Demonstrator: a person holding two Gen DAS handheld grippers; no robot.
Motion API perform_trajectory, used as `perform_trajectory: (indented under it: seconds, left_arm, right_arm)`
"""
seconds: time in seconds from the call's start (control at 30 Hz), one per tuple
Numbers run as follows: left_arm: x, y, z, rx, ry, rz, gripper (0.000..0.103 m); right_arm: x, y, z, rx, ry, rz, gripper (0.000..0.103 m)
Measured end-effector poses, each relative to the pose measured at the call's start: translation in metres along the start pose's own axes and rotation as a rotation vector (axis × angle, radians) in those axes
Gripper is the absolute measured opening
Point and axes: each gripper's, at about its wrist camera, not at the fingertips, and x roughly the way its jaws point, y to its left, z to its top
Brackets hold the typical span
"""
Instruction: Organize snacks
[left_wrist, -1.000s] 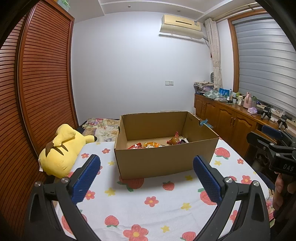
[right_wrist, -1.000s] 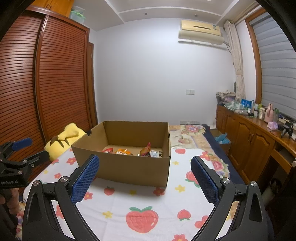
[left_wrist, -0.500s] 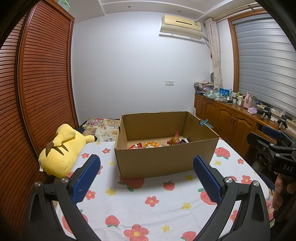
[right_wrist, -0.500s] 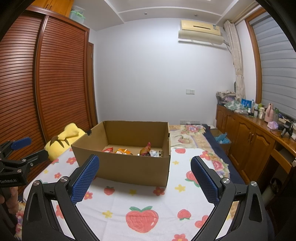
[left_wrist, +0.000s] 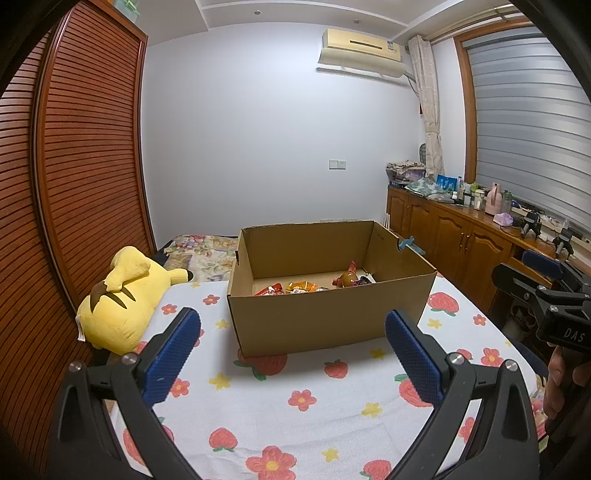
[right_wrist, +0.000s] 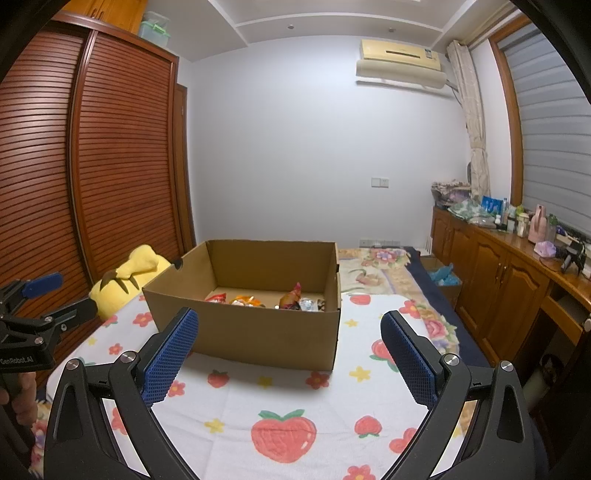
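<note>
Jaws first: my left gripper (left_wrist: 293, 347) is spread wide with nothing between its blue pads, and my right gripper (right_wrist: 289, 349) is just as wide and just as empty, both hovering over the strawberry-print bedspread (left_wrist: 295, 413). Ahead of them sits the open cardboard box (left_wrist: 325, 321) on that spread, and down on its floor, toward the back wall, lie the snacks (left_wrist: 308, 287), a loose row of bright wrappers. Left of the box slumps a yellow plush toy (left_wrist: 122, 302), apart from it.

Even, cool indoor lighting from above; soft shadow under the cardboard box (left_wrist: 325, 317) at 6 o'clock; sharp focus; heavy fisheye bending, black vignette at corners
</note>
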Motion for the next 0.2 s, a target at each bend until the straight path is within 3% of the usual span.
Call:
perform_trajectory:
  seconds: [0.2]
  left_arm:
    - [-0.0010, 0.0008, -0.0011, 0.000, 0.001, -0.001, 0.101]
  right_arm:
    - [-0.0002, 0.0000, -0.0021, 0.003, 0.001, 0.002, 0.101]
